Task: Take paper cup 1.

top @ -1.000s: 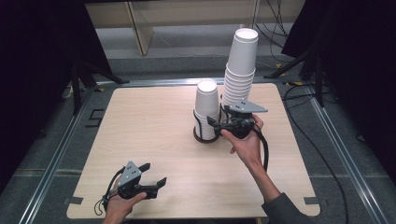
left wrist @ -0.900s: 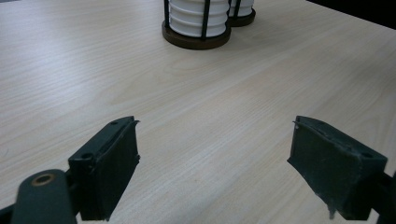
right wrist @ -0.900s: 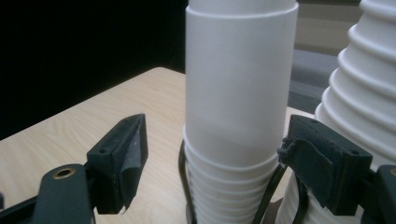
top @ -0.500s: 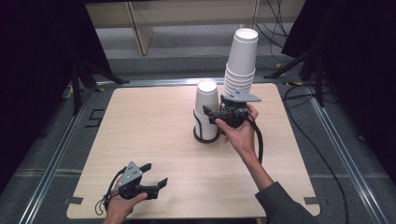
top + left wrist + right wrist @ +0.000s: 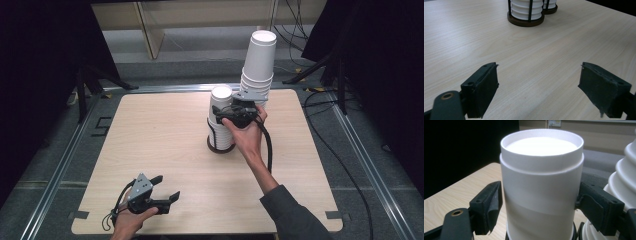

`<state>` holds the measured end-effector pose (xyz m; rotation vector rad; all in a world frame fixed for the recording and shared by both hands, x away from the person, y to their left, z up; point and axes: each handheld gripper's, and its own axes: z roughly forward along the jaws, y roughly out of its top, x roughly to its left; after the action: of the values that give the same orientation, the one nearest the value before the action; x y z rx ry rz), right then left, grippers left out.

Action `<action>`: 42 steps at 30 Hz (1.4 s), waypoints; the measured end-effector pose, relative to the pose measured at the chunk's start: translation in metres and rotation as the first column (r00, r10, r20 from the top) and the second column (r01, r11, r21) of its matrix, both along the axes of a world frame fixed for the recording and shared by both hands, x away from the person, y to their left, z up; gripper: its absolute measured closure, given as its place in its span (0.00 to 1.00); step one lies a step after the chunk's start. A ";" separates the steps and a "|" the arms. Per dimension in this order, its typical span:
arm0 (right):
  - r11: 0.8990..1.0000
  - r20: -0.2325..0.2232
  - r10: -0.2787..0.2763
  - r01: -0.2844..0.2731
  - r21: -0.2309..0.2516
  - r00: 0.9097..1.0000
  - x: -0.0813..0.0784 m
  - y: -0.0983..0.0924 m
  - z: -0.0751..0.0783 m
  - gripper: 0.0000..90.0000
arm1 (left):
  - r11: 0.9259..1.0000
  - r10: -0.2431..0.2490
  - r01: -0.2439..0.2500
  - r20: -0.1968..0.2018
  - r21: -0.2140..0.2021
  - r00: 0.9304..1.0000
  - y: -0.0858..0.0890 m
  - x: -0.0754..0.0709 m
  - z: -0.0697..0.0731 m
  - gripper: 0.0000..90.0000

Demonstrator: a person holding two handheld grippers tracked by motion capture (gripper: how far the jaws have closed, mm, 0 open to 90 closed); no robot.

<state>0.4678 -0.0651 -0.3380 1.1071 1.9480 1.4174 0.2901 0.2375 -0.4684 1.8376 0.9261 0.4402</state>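
On the table, the short stack stands upright left of the tall stack. Its top cup sits directly between the right gripper's level jaws. The pads meet its walls, but I cannot tell whether they press. The right forearm reaches forward. The left gripper rests open and empty, well apart at the near edge.

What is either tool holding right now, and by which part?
Left tool holds nothing, jaws apart. Right tool straddles the shorter stack's top cup by its upper wall below the rim; a firm grip cannot be told.
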 end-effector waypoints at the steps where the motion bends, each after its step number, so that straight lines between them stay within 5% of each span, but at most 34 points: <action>1: 1.000 -0.004 -0.012 0.012 -0.001 1.000 0.001 0.001 0.000 0.22 | 1.000 0.006 -0.006 0.002 -0.012 1.000 -0.001 0.000 0.000 0.16; 28: 0.995 -0.006 -0.099 0.099 -0.026 0.995 0.012 0.020 -0.003 0.22 | 1.000 0.001 -0.001 0.001 0.005 1.000 0.000 -0.001 0.001 0.16; 35: 0.993 0.060 -0.110 0.113 -0.041 0.992 0.005 0.022 0.017 0.22 | 1.000 -0.003 0.003 0.001 0.002 1.000 -0.001 0.000 0.000 0.16; 39: 0.993 0.050 -0.117 0.118 -0.009 0.992 0.000 0.023 0.034 0.22 | 1.000 -0.003 0.003 -0.001 0.003 1.000 -0.001 -0.001 0.000 0.17; 42: 0.994 0.086 -0.106 0.107 0.002 0.991 0.000 0.024 0.047 0.22 | 1.000 -0.004 0.004 0.000 0.002 1.000 -0.001 -0.001 0.000 0.17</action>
<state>0.4678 -0.0411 -0.2912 1.1133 1.8037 1.3818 0.2892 0.2367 -0.4683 1.8407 0.9227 0.4385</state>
